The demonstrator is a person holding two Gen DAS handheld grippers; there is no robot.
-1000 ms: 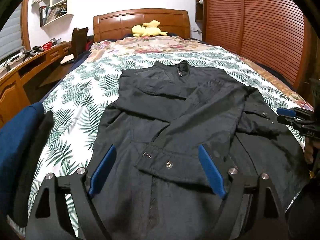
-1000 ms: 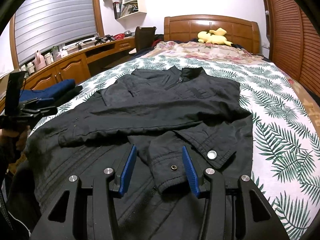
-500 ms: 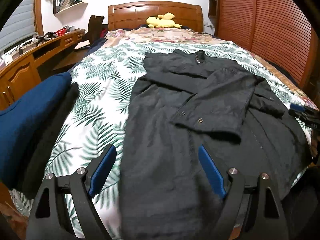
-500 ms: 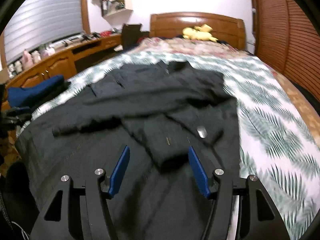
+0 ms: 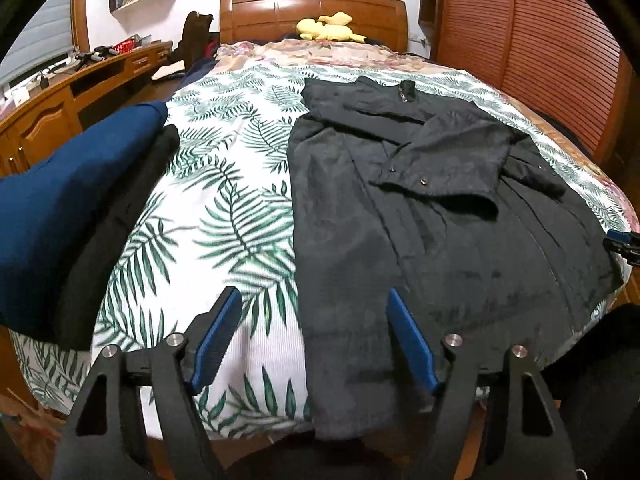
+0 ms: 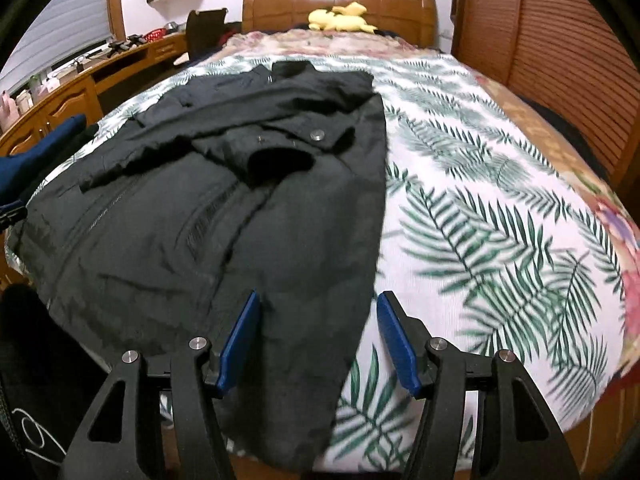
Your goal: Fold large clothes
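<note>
A large black jacket (image 5: 420, 208) lies flat on the bed, collar toward the headboard, both sleeves folded across its front. It also shows in the right wrist view (image 6: 248, 200). My left gripper (image 5: 316, 320) is open and empty, over the jacket's bottom left corner at the foot of the bed. My right gripper (image 6: 316, 328) is open and empty, over the jacket's bottom right corner. The right gripper's tip (image 5: 624, 240) shows at the right edge of the left wrist view.
The bed has a leaf-print cover (image 5: 224, 208) and a wooden headboard (image 5: 312, 12) with a yellow plush toy (image 5: 326, 28). Folded blue and black clothes (image 5: 60, 208) lie at the bed's left edge. A wooden desk (image 5: 60, 96) runs along the left, a slatted wardrobe (image 5: 540, 40) on the right.
Both grippers have drawn back from the sleeve cuffs to the jacket's bottom hem. The left one moved left, the right one moved right. The sleeves stay folded across the front.
</note>
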